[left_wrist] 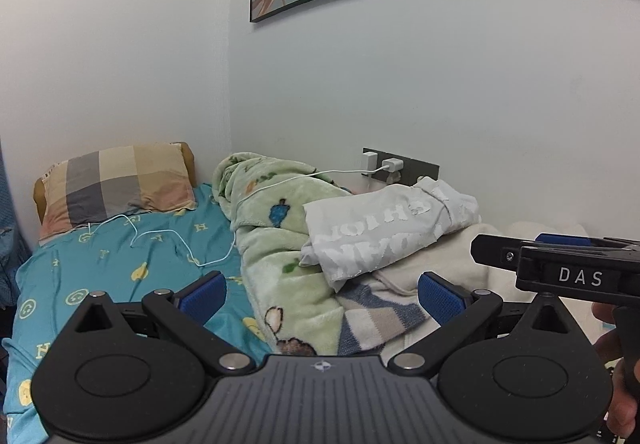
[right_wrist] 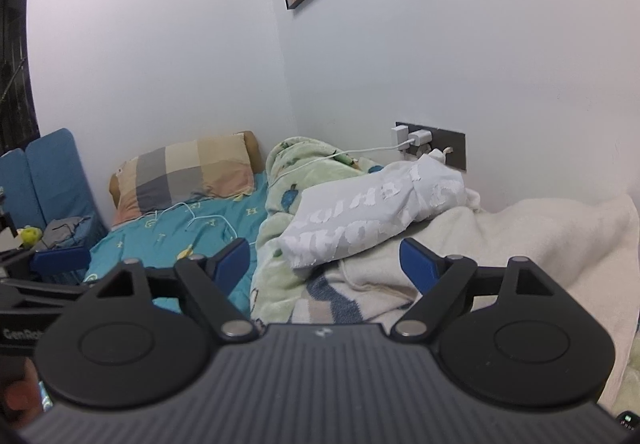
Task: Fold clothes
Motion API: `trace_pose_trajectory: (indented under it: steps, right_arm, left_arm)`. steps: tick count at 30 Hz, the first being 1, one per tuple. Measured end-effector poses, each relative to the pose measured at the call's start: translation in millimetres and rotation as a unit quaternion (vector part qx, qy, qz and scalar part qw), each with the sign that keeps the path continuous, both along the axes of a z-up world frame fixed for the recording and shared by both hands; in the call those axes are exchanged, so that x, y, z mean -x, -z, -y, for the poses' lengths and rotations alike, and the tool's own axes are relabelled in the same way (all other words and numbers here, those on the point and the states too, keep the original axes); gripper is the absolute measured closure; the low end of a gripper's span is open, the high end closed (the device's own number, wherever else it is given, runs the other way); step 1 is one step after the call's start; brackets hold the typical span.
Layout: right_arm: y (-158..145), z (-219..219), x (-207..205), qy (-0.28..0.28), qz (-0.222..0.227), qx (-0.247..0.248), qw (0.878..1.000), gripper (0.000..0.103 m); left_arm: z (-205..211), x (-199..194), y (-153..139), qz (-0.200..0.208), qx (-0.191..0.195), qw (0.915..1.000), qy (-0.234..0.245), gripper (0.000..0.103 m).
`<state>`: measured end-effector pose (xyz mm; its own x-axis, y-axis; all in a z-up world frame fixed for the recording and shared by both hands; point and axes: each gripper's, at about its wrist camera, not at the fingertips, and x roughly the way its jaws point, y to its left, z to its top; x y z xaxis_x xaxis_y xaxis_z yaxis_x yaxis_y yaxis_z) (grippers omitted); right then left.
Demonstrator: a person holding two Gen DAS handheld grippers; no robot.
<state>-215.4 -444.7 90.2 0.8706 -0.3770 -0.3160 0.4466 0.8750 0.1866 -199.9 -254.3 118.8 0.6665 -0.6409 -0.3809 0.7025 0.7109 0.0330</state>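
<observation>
A folded white garment with large white lettering [left_wrist: 384, 232] lies on a green fleece blanket [left_wrist: 276, 244] on the bed; it also shows in the right wrist view [right_wrist: 368, 212]. A cream garment with blue and beige stripes [left_wrist: 384, 308] lies in front of it, also seen in the right wrist view [right_wrist: 400, 276]. My left gripper [left_wrist: 322, 294] is open and empty, held above the bed short of the clothes. My right gripper [right_wrist: 324, 264] is open and empty, beside the left one; its body shows at the right of the left wrist view [left_wrist: 576, 268].
A checked pillow [left_wrist: 116, 184] lies at the head of the bed on a teal sheet [left_wrist: 120, 268]. A white charging cable [left_wrist: 180, 240] runs across the sheet to wall plugs [left_wrist: 384, 164]. A cream blanket [right_wrist: 540, 244] covers the right side. Blue cushions [right_wrist: 48, 172] stand at the far left.
</observation>
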Motion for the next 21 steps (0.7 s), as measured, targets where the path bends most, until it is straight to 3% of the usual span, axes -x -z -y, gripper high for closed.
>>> trace_pose_trajectory:
  steps: [21]
  right_arm:
    - [-8,-34,-5,0.013,-0.009,0.041,0.999,0.02]
  left_arm:
    - [-42,-4,-1,-0.002,0.018,0.9993,-0.031,0.0]
